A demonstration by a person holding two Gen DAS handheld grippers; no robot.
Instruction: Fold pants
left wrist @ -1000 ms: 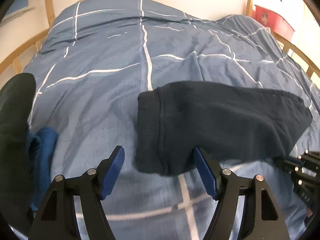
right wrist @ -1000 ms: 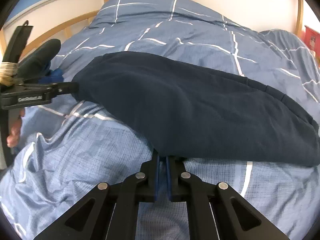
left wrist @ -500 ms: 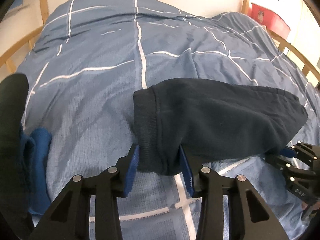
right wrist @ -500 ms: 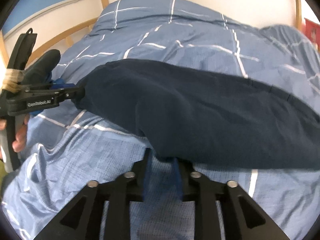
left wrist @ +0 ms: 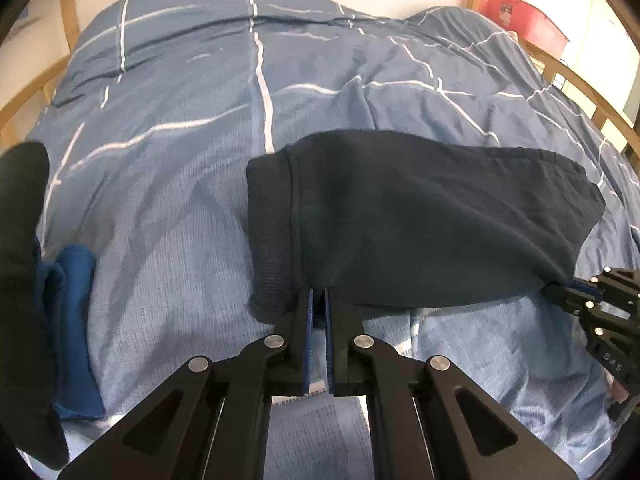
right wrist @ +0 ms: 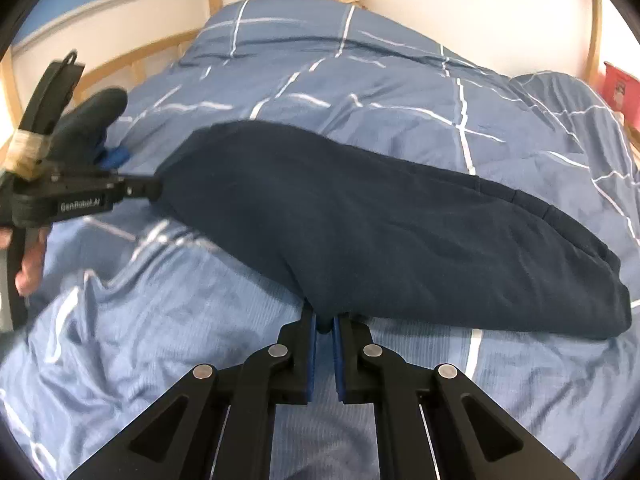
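Navy pants (left wrist: pixel 420 216) lie folded on the blue checked duvet (left wrist: pixel 180 140), stretched between both grippers w/ the near edge at the jaws. L gripper (left wrist: pixel 318 300): a sec ago its jaws stood wide, one on each side of the cuffed end; they have just been closing and now sit nearly together, pinching the pants' near edge just right of the ribbed cuff (left wrist: pixel 268 240). Cuff lies left of the jaws, the rest of the cloth runs off right toward the R gripper (right wrist: pixel 325 320). R gripper: jaws parted briefly half a sec ago, now clamped again on a fold of the near edge, cloth visibly caught between the blue pads (right wrist: pixel 311 344). From the R view the L gripper shows at far left, its tip at the pants' end. Blue cloth (left wrist: pixel 76 320) and a black item (left wrist: pixel 24 280) lie well left of the L jaws, same spot as before.
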